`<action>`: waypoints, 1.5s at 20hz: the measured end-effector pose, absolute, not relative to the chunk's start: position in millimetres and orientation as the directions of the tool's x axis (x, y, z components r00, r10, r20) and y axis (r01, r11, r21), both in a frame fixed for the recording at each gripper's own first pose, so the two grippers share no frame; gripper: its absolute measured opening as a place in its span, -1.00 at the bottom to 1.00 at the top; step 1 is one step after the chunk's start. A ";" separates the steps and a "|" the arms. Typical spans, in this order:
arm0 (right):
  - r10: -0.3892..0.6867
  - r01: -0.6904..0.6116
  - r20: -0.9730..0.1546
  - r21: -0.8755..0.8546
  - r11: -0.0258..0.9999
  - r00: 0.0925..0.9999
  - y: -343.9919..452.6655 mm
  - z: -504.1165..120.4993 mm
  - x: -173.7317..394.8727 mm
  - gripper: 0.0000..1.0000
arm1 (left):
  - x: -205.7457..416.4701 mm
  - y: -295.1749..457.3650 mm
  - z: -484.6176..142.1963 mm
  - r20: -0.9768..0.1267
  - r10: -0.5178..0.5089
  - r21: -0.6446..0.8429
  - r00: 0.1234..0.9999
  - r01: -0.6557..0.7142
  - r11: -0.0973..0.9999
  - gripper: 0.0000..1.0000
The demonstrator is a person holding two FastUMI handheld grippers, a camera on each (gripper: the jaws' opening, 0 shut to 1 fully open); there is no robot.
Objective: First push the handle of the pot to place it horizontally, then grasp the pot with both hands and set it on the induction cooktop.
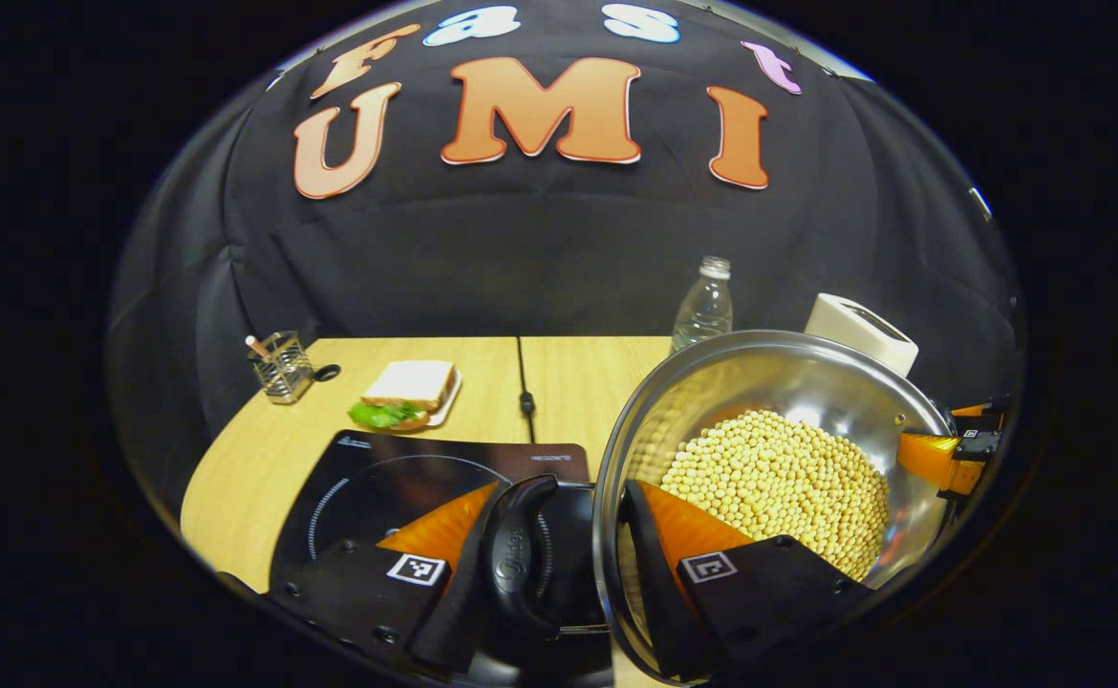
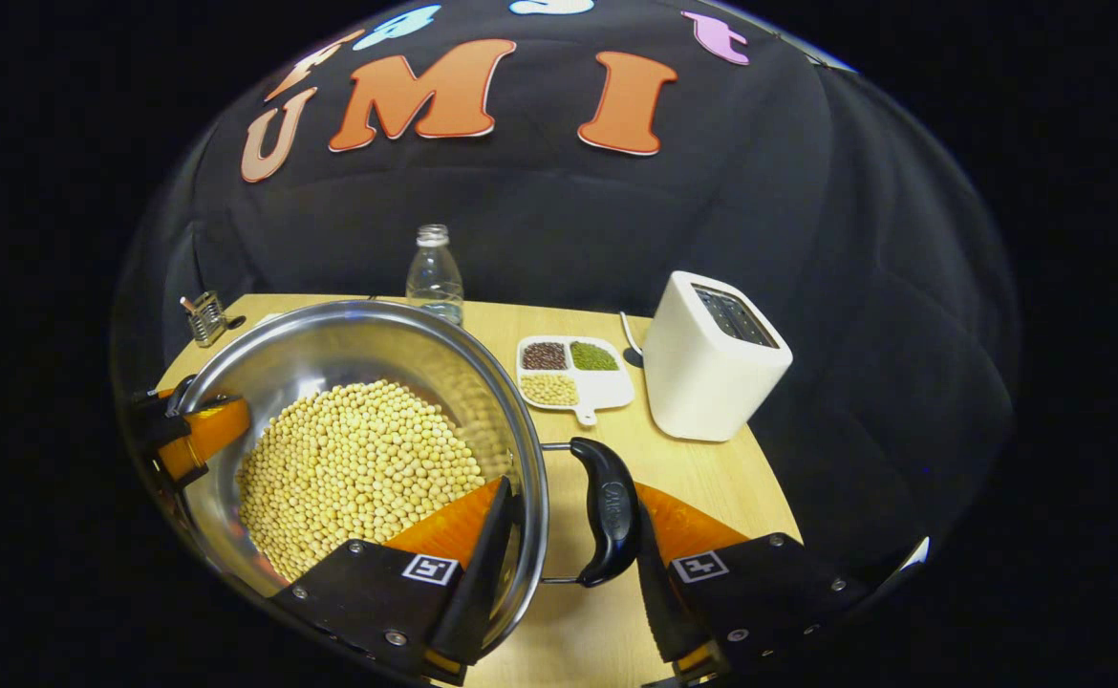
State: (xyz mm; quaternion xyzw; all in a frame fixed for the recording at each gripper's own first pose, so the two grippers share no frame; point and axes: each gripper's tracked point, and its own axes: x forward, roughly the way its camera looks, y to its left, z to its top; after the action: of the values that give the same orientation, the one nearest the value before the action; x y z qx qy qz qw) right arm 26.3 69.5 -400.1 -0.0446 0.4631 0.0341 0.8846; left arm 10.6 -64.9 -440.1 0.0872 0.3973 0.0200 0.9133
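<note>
A steel pot holding soybeans hangs between both grippers, just right of the black induction cooktop. My left gripper is shut on the pot's side. One finger is outside the black handle and the other is inside the wall. In the right gripper view, my right gripper clamps the pot the same way, around the opposite handle and rim. Each view shows the other gripper across the pot: the right gripper and the left gripper.
On the wooden table a sandwich on a plate and a wire holder sit behind the cooktop. A plastic bottle, a white tray of beans and a white toaster stand at the back right. A black cable runs down the middle.
</note>
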 end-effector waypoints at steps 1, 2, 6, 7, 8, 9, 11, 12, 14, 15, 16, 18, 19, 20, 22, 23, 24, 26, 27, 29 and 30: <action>0.028 -0.112 -0.818 -0.044 0.993 0.574 79.2 -394.5 27.0 0.34 | 9.9 -56.1 -432.1 -0.715 0.114 0.183 0.690 0.027 0.983 0.50; 0.037 -0.119 -0.813 -0.040 0.992 0.581 88.1 -392.4 30.3 0.34 | 9.5 -46.9 -424.5 -0.710 0.122 0.189 0.694 0.022 0.982 0.51; 0.076 -0.161 -0.823 -0.019 0.987 0.562 127.1 -384.8 25.5 0.34 | -0.1 -8.6 -406.5 -0.705 0.161 0.213 0.691 -0.010 0.977 0.55; 0.086 -0.173 -0.822 -0.016 0.985 0.563 137.7 -381.9 26.0 0.34 | -2.3 1.7 -404.3 -0.705 0.172 0.219 0.688 -0.019 0.976 0.55; 0.094 -0.183 -0.821 -0.013 0.983 0.563 147.7 -379.5 26.2 0.34 | -3.8 12.1 -399.7 -0.703 0.183 0.224 0.687 -0.030 0.974 0.50; 0.105 -0.193 -0.821 -0.006 0.981 0.561 157.8 -378.2 27.4 0.34 | -4.1 22.1 -395.1 -0.700 0.195 0.233 0.687 -0.039 0.972 0.43; 0.127 -0.205 -0.820 0.012 0.979 0.557 178.4 -375.3 29.0 0.34 | -4.8 41.4 -385.3 -0.691 0.219 0.253 0.689 -0.053 0.966 0.50; 0.137 -0.209 -0.820 0.021 0.978 0.556 188.4 -375.0 29.5 0.34 | -5.0 49.9 -381.0 -0.687 0.229 0.264 0.690 -0.057 0.963 0.50; 0.156 -0.225 -0.821 0.035 0.974 0.550 206.7 -374.0 29.2 0.34 | -5.7 66.1 -375.5 -0.682 0.248 0.280 0.688 -0.067 0.958 0.50; 0.164 -0.233 -0.821 0.039 0.972 0.547 215.4 -373.6 30.8 0.34 | -6.7 67.9 -371.7 -0.681 0.255 0.286 0.686 -0.071 0.956 0.53; 0.168 -0.235 -0.821 0.042 0.971 0.546 222.7 -373.1 31.2 0.34 | -7.4 73.6 -367.4 -0.680 0.261 0.291 0.685 -0.074 0.954 0.56; 0.175 -0.240 -0.823 0.049 0.970 0.540 238.7 -371.9 31.9 0.34 | -5.0 98.4 -365.8 -0.677 0.276 0.301 0.682 -0.085 0.950 0.50; 0.179 -0.238 -0.827 0.056 0.970 0.533 247.1 -372.1 31.8 0.34 | -4.7 105.4 -364.9 -0.674 0.283 0.307 0.682 -0.090 0.948 0.50; 0.186 -0.242 -0.827 0.062 0.968 0.530 252.5 -372.2 31.5 0.34 | -3.4 112.4 -362.5 -0.671 0.291 0.313 0.682 -0.095 0.945 0.50; 0.197 -0.251 -0.825 0.069 0.965 0.529 268.7 -371.4 33.3 0.34 | -1.3 125.5 -358.8 -0.666 0.305 0.322 0.681 -0.107 0.941 0.56; 0.202 -0.257 -0.826 0.071 0.964 0.526 278.0 -371.2 33.5 0.34 | -3.6 133.4 -359.0 -0.665 0.311 0.322 0.679 -0.114 0.940 0.56; 0.206 -0.261 -0.826 0.074 0.962 0.524 285.2 -372.4 32.9 0.34 | -4.9 140.0 -359.6 -0.666 0.316 0.324 0.675 -0.120 0.938 0.56; 0.211 -0.268 -0.827 0.076 0.960 0.521 297.9 -376.8 34.1 0.34 | -4.2 154.6 -358.8 -0.665 0.327 0.327 0.671 -0.132 0.936 0.50; 0.213 -0.271 -0.829 0.077 0.960 0.518 303.6 -379.0 34.6 0.34 | -4.4 159.6 -360.7 -0.664 0.331 0.328 0.671 -0.137 0.935 0.50; 0.211 -0.275 -0.832 0.074 0.959 0.514 313.0 -384.1 33.5 0.34 | -6.0 169.7 -364.5 -0.665 0.336 0.328 0.667 -0.142 0.934 0.43; 0.210 -0.279 -0.834 0.070 0.958 0.510 315.7 -387.3 32.0 0.34 | -5.8 173.4 -368.0 -0.672 0.334 0.323 0.661 -0.144 0.935 0.50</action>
State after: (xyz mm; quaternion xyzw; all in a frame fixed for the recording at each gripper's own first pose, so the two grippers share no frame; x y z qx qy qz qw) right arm 32.0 315.7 -387.3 -0.0364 0.4745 0.1406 0.8682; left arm -5.8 173.4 -368.0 0.1218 0.3897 0.1323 0.9032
